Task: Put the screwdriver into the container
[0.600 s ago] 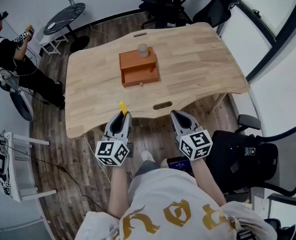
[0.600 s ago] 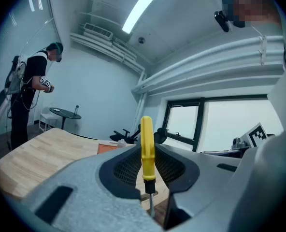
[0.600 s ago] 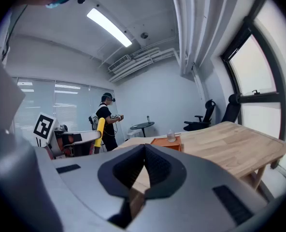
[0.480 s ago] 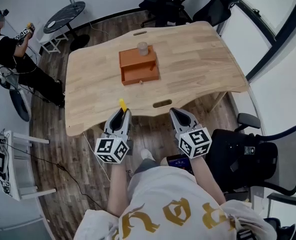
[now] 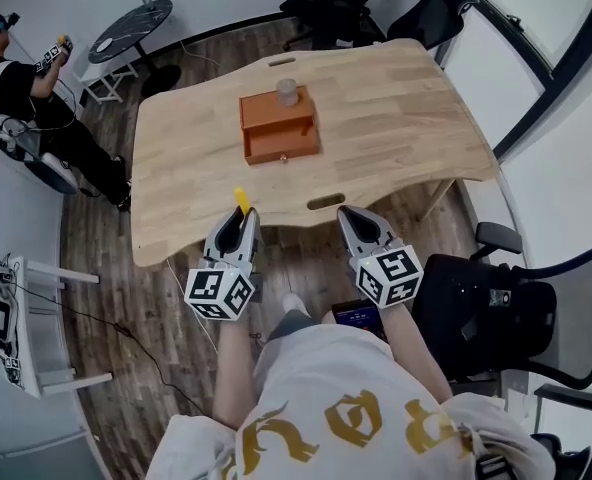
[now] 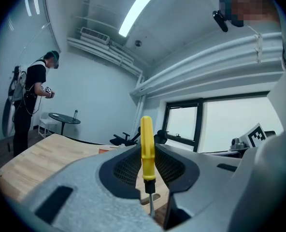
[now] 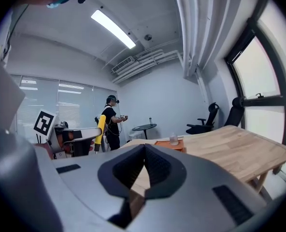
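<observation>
Screwdriver [image 6: 147,149]: we are gripping its yellow handle upright in the left tongs [image 5: 238,226], just off the table's [image 5: 396,118] near edge.
Container [image 5: 279,128]: orange, sitting mid-table, well apart from the screwdriver.
Right tongs [image 7: 144,151]: we are holding them closed, empty.

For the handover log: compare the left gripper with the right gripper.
The left gripper clamps the yellow screwdriver; the right gripper holds nothing. The left gripper's jaws are held apart by the handle; the right gripper's jaws meet at their tips. Both hover at the near edge of the table, aimed toward the orange container.
</observation>
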Tool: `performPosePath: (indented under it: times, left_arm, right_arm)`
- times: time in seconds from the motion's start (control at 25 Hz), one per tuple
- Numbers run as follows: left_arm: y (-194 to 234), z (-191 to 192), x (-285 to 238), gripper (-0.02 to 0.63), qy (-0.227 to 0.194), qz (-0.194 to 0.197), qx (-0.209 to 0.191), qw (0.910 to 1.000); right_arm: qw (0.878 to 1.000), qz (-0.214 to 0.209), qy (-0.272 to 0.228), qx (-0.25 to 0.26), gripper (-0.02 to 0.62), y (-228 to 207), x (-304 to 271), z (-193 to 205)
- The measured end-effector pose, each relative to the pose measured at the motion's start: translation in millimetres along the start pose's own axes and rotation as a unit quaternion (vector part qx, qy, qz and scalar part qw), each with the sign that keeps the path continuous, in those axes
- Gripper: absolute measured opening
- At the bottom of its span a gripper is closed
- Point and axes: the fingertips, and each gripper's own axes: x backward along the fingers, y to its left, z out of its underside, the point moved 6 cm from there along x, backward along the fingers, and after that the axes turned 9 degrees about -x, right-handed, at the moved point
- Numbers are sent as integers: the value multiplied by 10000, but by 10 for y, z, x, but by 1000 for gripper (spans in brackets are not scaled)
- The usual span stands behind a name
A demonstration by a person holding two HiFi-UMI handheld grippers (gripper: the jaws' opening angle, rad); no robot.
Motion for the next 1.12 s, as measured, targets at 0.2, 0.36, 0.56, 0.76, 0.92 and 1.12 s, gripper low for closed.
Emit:
performPosePath:
  times: [0.2,0.36,0.56,0.76,0.92,1.12]
  left_arm:
    - [62,6,39,84,33,-90,54,9999]
    - [76,-15,59,84,50,-97,-18,9999]
    - [132,-60,156,84,49,-212,-1,9998]
    - [205,-1,66,84,154,-168,-9,9997]
    - [312,31,-181,84,123,-65,7,9999]
    - [595,152,-654,84,65,110,226,9997]
  right_arm:
    - [10000,-28,57,-13,11,23,-58,20]
    - [10000,-26,64,-23,11,5,-108,7]
    - [10000,-2,66,-3,11,-48,-155,-4]
    - [9999,-27,144,-79,11,-45,-305,61]
    - [9997,-160,157,37,11,-148,-508,36]
    - [9994,-74,281,178,11,-387,-907,-16]
